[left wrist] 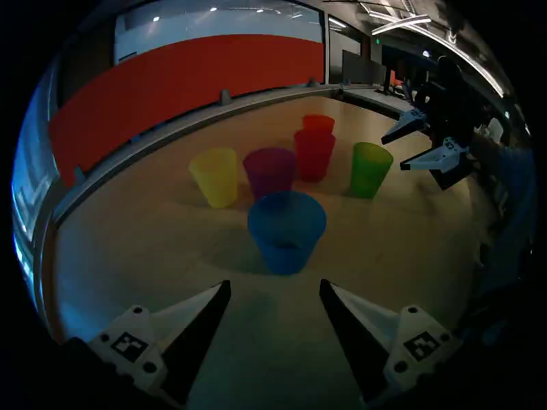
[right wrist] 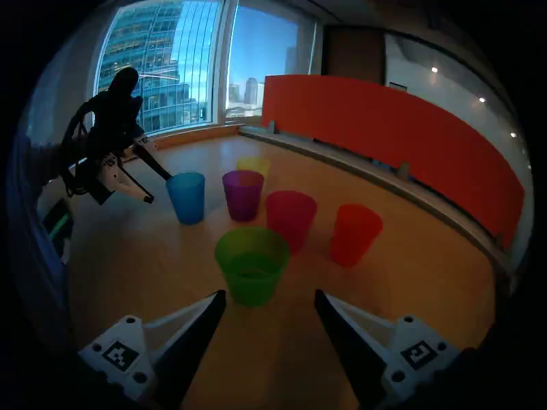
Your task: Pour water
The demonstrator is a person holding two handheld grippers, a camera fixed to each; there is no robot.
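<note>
Several translucent plastic cups stand upright on a wooden table. In the left gripper view a blue cup (left wrist: 286, 231) stands just ahead of my open left gripper (left wrist: 275, 290), apart from its fingers. Behind it are a yellow cup (left wrist: 215, 177), a purple cup (left wrist: 270, 171), a red cup (left wrist: 314, 154), an orange cup (left wrist: 318, 124) and a green cup (left wrist: 370, 169). In the right gripper view the green cup (right wrist: 251, 264) sits close before my open right gripper (right wrist: 270, 298), untouched. The left gripper (right wrist: 156, 183) hangs open beside the blue cup (right wrist: 187, 197).
The tabletop (left wrist: 403, 232) is bordered by a raised rail and a long orange partition (left wrist: 184, 78). Large windows (right wrist: 167, 65) lie beyond the far table edge. The right gripper (left wrist: 403, 147), held by a hand, hovers to the right of the green cup.
</note>
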